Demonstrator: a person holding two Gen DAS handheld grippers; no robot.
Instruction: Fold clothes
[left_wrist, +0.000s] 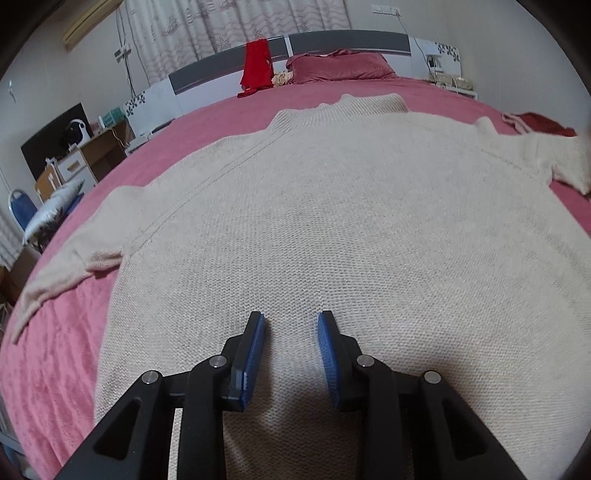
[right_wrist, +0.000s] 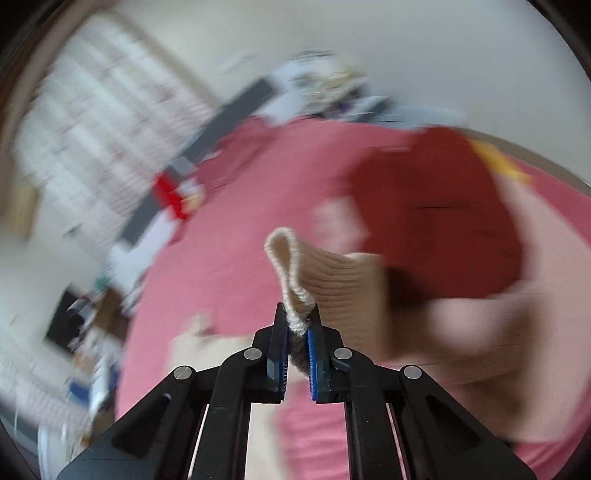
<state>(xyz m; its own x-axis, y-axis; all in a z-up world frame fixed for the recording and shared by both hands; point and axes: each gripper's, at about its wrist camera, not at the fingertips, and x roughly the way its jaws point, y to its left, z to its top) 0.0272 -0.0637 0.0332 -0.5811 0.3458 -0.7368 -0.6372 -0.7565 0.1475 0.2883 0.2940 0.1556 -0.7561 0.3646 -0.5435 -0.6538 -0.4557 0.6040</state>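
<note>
A cream knit sweater (left_wrist: 332, 206) lies spread flat on the pink bed (left_wrist: 55, 354), collar toward the headboard, its left sleeve (left_wrist: 66, 269) stretched out to the left. My left gripper (left_wrist: 291, 317) is open and empty, low over the sweater's body near the hem. My right gripper (right_wrist: 298, 314) is shut on the ribbed cuff (right_wrist: 295, 266) of the sweater's right sleeve and holds it lifted above the bed. The right wrist view is blurred by motion.
A dark red garment (right_wrist: 436, 218) lies on the bed beyond the held cuff; it also shows at the right edge of the left wrist view (left_wrist: 543, 123). A pink pillow (left_wrist: 340, 66) and a red cloth (left_wrist: 256, 66) sit by the headboard. Desk and chair stand left of the bed.
</note>
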